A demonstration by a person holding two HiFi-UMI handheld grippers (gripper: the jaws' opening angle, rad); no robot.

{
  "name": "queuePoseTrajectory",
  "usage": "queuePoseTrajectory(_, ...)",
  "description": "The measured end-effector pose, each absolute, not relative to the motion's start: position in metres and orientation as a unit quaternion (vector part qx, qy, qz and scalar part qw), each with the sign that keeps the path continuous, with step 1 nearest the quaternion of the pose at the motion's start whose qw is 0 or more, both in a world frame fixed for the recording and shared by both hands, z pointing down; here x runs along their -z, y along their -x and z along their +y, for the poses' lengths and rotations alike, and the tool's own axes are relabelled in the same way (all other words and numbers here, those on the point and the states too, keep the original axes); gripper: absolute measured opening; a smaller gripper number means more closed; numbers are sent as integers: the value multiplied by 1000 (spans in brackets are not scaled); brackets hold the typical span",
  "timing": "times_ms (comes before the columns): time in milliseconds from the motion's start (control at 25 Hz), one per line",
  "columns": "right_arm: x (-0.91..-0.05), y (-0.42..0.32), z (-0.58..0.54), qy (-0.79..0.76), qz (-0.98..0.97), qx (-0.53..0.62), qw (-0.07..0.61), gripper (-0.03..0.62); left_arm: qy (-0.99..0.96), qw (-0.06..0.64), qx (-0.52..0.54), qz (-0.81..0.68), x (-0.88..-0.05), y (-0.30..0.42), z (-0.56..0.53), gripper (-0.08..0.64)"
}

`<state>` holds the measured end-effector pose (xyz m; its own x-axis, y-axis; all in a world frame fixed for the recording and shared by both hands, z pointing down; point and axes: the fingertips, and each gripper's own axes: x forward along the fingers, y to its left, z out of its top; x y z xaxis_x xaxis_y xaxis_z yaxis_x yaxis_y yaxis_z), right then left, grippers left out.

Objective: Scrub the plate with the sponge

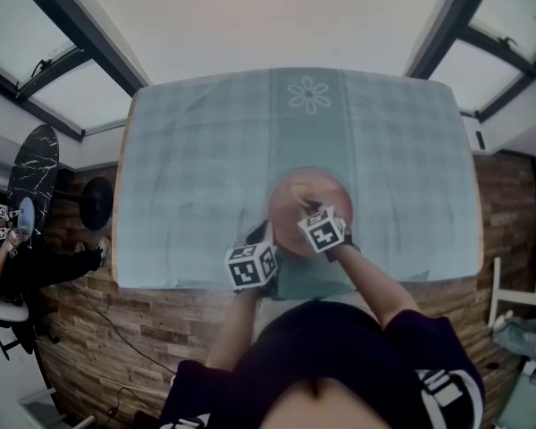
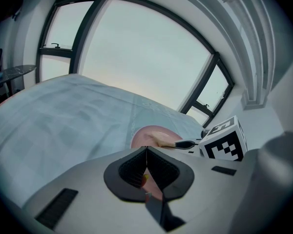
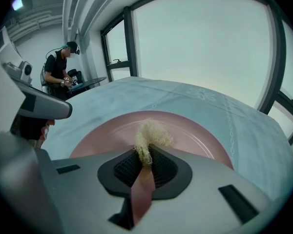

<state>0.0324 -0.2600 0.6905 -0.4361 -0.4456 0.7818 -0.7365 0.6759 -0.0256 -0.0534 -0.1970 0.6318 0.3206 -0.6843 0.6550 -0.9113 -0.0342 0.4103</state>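
A pink plate (image 1: 295, 195) lies on the checked blue-green tablecloth (image 1: 188, 168) near the table's front edge. My right gripper (image 1: 309, 209) is over the plate's near half, shut on a pale fibrous sponge (image 3: 151, 135) that sticks out past its pads onto the plate (image 3: 200, 135). My left gripper (image 1: 264, 237) is at the plate's near-left rim. In the left gripper view its jaws (image 2: 146, 152) are closed together with the pink plate (image 2: 151, 133) showing just beyond and below them, so they look shut on the rim. The right gripper's marker cube (image 2: 224, 143) sits to the right there.
The tablecloth has a flower motif (image 1: 310, 95) at the far side. A person (image 3: 61, 67) works at a dark marble table (image 1: 31, 177) off to the left. A white chair (image 1: 518, 293) stands right of the table. Wood floor surrounds the table.
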Motion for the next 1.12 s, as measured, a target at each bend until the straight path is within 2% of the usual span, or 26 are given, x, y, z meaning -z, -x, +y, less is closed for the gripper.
queuePoseTrajectory(1120, -702, -8, -185, -246, -835, -174, 460, 37, -713, 400, -140, -559, -627, 50, -172, 11)
